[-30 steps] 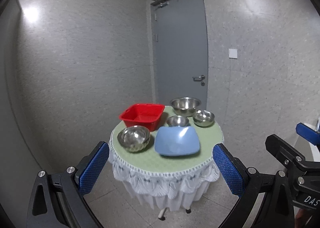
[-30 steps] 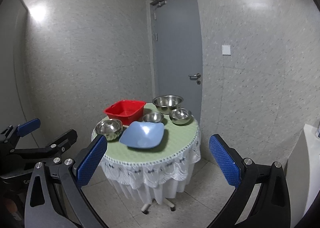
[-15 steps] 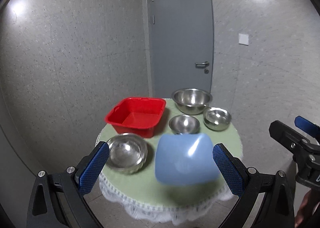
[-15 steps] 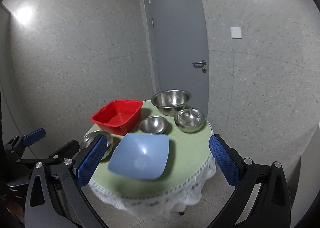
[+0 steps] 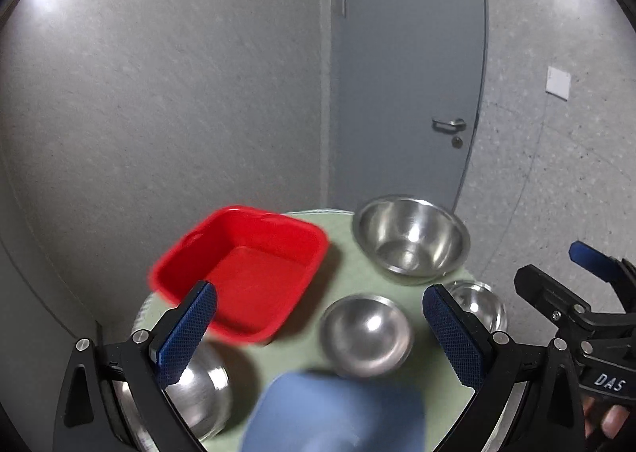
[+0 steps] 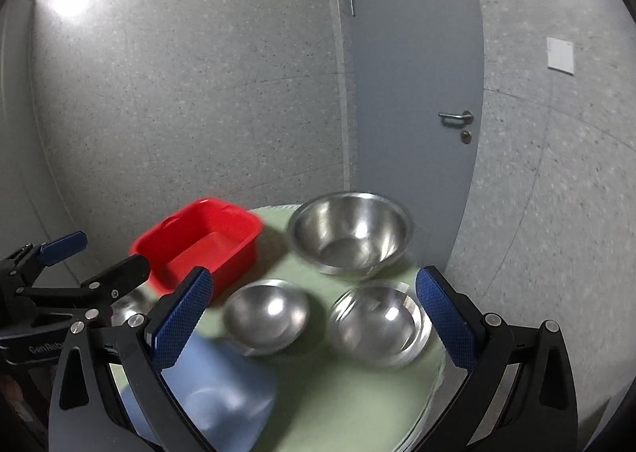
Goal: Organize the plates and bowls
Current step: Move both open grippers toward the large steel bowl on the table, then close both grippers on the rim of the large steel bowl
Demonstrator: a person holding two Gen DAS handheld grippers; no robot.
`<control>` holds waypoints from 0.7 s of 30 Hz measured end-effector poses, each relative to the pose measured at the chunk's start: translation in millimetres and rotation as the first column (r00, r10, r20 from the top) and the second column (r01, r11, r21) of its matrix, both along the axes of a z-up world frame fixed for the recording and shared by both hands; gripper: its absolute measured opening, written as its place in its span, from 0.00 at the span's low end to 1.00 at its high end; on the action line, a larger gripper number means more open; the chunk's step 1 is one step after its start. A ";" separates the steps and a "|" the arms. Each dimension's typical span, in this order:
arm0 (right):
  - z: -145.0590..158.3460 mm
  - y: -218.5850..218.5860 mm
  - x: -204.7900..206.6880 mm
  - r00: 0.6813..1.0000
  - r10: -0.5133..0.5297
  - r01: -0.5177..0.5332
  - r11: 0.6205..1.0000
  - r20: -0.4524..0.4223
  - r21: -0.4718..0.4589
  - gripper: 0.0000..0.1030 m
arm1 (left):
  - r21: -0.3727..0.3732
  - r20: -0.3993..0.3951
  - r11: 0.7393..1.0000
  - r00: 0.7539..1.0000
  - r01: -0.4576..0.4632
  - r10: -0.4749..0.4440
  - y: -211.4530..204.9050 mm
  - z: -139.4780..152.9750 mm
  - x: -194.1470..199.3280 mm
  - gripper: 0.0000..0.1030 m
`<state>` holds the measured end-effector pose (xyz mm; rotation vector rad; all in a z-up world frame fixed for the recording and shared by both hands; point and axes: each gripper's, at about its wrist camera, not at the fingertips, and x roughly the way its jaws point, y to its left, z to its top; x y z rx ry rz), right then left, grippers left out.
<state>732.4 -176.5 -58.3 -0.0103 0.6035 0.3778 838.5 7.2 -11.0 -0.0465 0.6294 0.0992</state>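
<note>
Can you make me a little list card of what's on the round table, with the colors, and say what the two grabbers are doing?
table: round, green cloth
red tub: back left, empty
big metal bowl: back, near the door
small metal bowls: middle, right, front left
blue square dish: front
left gripper: open, holding nothing
right gripper: open, holding nothing
stacked yet: no

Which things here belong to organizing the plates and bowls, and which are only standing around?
Job: red tub, blue dish, large steel bowl, three smaller steel bowls.

Around: table, door, wall switch.
</note>
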 end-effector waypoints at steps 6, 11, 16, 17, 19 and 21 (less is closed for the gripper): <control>-35.4 -33.8 108.0 0.981 -0.045 0.046 0.999 -0.188 0.004 1.00 | -0.055 -0.200 0.998 0.980 -0.016 0.005 -23.6 -29.0 130.0 0.99; -84.7 -44.0 181.9 0.921 -0.050 0.062 0.998 -0.385 0.018 1.00 | -0.082 -0.357 0.996 0.934 -0.033 0.001 -34.5 -75.1 224.2 0.92; -122.8 -39.5 219.8 0.877 -0.041 0.058 0.998 -0.479 0.020 1.00 | -0.095 -0.480 0.993 0.877 -0.071 0.017 -36.3 -115.7 293.1 0.69; -127.9 -38.0 225.7 0.872 -0.043 0.058 0.998 -0.487 0.015 0.99 | -0.080 -0.497 0.994 0.867 -0.076 0.026 -38.3 -124.5 303.9 0.67; -140.8 -36.2 235.8 0.854 -0.041 0.053 0.999 -0.519 0.009 0.95 | -0.058 -0.529 0.995 0.848 -0.079 0.036 -43.6 -140.0 319.6 0.57; -151.8 -37.5 240.8 0.827 -0.019 0.046 0.998 -0.561 0.034 0.79 | -0.049 -0.543 0.996 0.839 -0.073 0.035 -47.6 -153.2 336.3 0.55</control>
